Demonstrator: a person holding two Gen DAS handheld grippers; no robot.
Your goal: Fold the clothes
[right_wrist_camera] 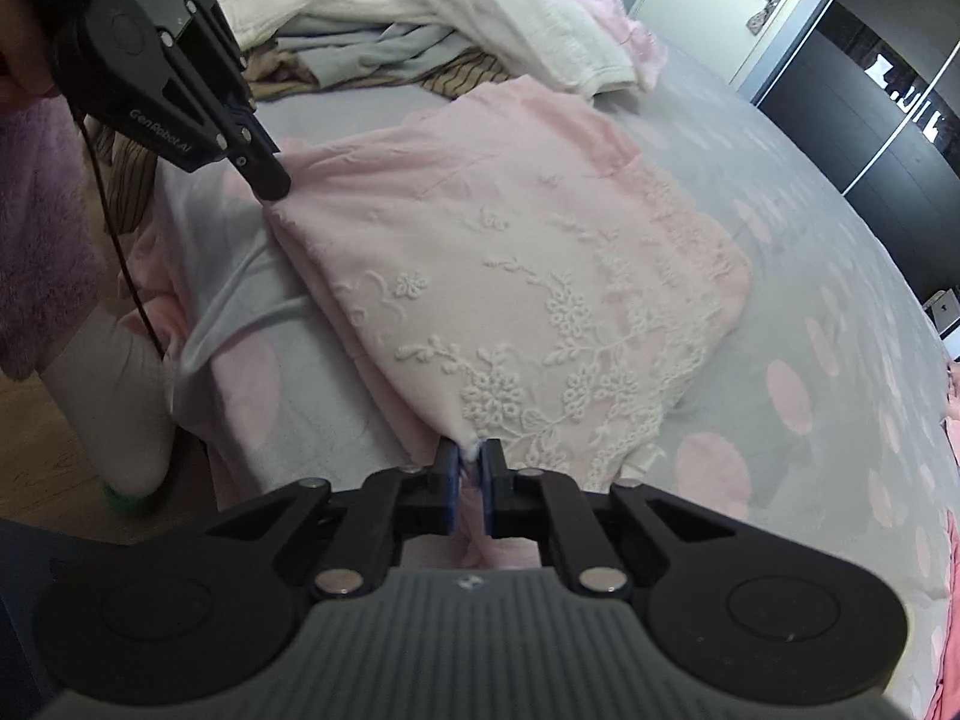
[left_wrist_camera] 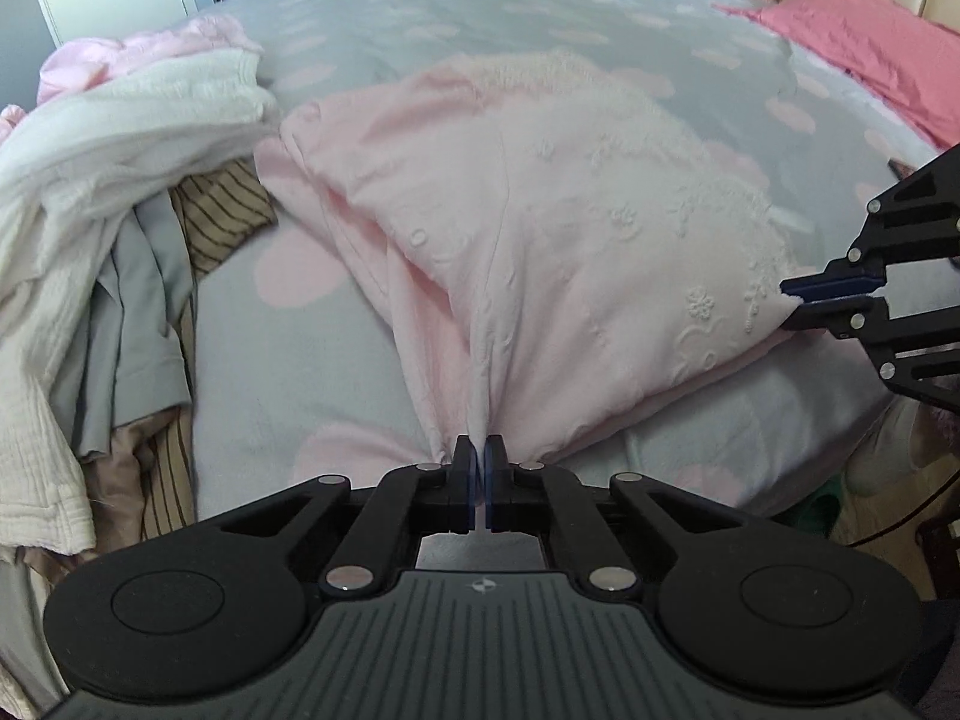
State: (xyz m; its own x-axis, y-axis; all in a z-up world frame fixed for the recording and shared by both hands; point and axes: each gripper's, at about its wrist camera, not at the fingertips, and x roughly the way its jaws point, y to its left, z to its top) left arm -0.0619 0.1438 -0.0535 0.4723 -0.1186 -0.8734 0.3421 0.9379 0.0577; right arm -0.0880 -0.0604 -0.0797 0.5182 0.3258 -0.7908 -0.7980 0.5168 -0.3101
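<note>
A pale pink garment (left_wrist_camera: pixel 540 228) with white floral embroidery lies folded on the grey bed cover, near the bed's front edge. My left gripper (left_wrist_camera: pixel 478 450) is shut on its near edge, and the cloth bunches into a pleat between the blue pads. In the right wrist view the same pink garment (right_wrist_camera: pixel 510 252) spreads ahead, and my right gripper (right_wrist_camera: pixel 470 457) is shut on its embroidered near corner. The left gripper (right_wrist_camera: pixel 273 189) shows at the garment's far left corner there. The right gripper (left_wrist_camera: pixel 792 297) appears at the right edge of the left wrist view, pinching the garment's corner.
A heap of clothes (left_wrist_camera: pixel 108 192), white, grey, striped brown and pink, lies at the bed's left side. The grey bed cover (left_wrist_camera: pixel 480 12) has pink spots. Pink pillows (left_wrist_camera: pixel 864 48) sit at the headboard. A person's socked foot (right_wrist_camera: pixel 114 408) stands on the wooden floor beside the bed.
</note>
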